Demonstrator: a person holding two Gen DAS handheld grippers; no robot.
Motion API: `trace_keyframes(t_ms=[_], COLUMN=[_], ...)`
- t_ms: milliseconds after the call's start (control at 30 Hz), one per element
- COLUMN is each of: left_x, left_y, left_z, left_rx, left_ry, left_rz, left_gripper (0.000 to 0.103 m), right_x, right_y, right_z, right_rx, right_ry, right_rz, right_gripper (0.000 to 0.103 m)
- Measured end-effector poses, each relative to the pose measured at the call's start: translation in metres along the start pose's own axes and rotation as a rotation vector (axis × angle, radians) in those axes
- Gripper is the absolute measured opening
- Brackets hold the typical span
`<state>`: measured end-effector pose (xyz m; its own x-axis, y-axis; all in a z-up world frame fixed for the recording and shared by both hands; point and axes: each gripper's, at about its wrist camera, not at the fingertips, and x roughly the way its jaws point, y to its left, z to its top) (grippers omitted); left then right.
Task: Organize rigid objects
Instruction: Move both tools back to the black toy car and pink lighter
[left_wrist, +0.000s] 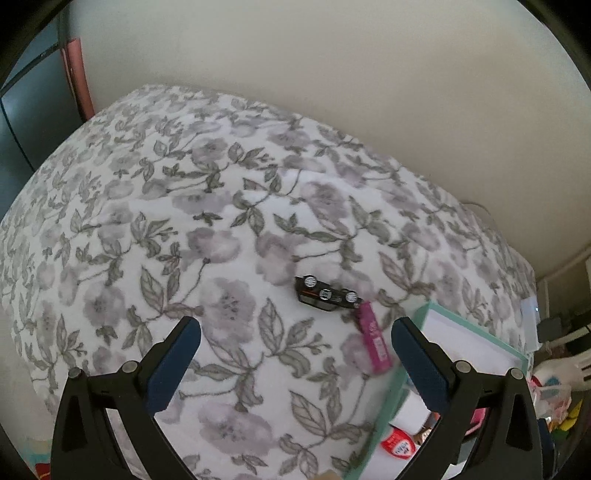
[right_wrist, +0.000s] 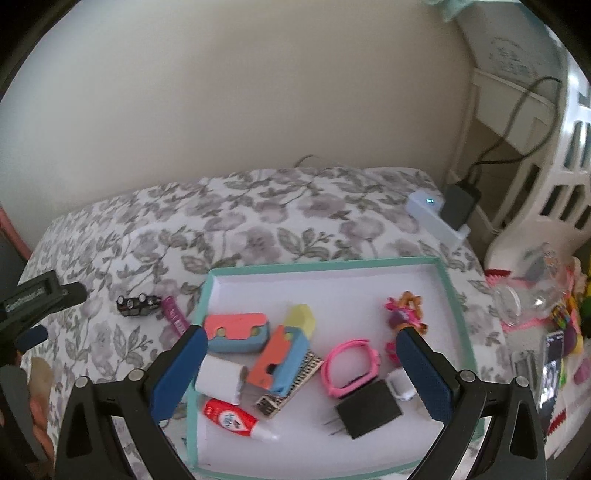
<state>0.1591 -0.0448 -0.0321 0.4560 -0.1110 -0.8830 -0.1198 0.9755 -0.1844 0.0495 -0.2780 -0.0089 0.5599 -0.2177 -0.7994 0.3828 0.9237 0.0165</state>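
Observation:
A teal-rimmed white tray (right_wrist: 212, 291) lies on the floral bedspread and holds several small items: a pink band (right_wrist: 351, 363), a black plug (right_wrist: 369, 410), a red glue bottle (right_wrist: 231, 411), blue-and-coral cases (right_wrist: 236, 330). Left of the tray, a black toy car (left_wrist: 327, 292) (right_wrist: 137, 304) lies overturned on the bedspread beside a magenta stick (left_wrist: 375, 341) (right_wrist: 175, 315). My left gripper (left_wrist: 295, 350) hovers open just short of the car and stick, nothing between its fingers. My right gripper (right_wrist: 301, 363) hangs open above the tray, holding nothing.
The floral bedspread (left_wrist: 166, 221) stretches wide to the left of the car. A white device with a blue light (right_wrist: 430, 214) and a black adapter (right_wrist: 458, 206) sit at the bed's far right corner. Cluttered toys and a white basket (right_wrist: 554, 184) stand right of the bed.

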Motion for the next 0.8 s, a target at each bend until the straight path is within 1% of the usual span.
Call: trace_keyframes(t_ms=[100,233,333,467,533,600,633,667,733,800], left_x=[0.027,0.055,0.07,0.078,0.082,0.089,0.093,0.097,0.104,0.113], left_y=[0.003,0.007,0.011,0.016,0.016,0.013,0.01,0.007,-0.002,-0.01], left_z=[0.003,0.007,0.013,0.02,0.024,0.025,0.027,0.028,0.03,0.03], left_rx=[-0.003,-0.005,-0.024,-0.04,-0.054,-0.08,-0.084,-0.08,-0.052,-0.033], left_ry=[0.058,0.103,0.128,0.124,0.134,0.162,0.171,0.172,0.156,0.157], left_rz=[0.017,0.037,0.02,0.012,-0.02,-0.066,-0.078,-0.081,-0.045,-0.029], left_gripper=[0.103,0.103,0.103,0.103,0.103,0.103,0.103,0.103,0.103,0.103], right_x=[0.013,0.032,0.043,0.057,0.064,0.071,0.073,0.074,0.078,0.082], right_y=[0.012,0.025,0.038,0.059,0.068,0.075,0.077,0.079,0.083,0.083], right_z=[0.001,0.003,0.006,0.013,0.016,0.017,0.016,0.016,0.014,0.014], right_rx=[-0.021,-0.022,-0.043,-0.093,-0.109,-0.117,-0.124,-0.134,-0.167,-0.175], right_ry=[0.024,0.065,0.076,0.084,0.092,0.101,0.103,0.102,0.098,0.104], right_rz=[0.014,0.045,0.083,0.118,0.121,0.118,0.12,0.122,0.11,0.097], right_gripper=[0.103,0.103,0.103,0.103,0.103,0.103,0.103,0.103,0.103,0.103])
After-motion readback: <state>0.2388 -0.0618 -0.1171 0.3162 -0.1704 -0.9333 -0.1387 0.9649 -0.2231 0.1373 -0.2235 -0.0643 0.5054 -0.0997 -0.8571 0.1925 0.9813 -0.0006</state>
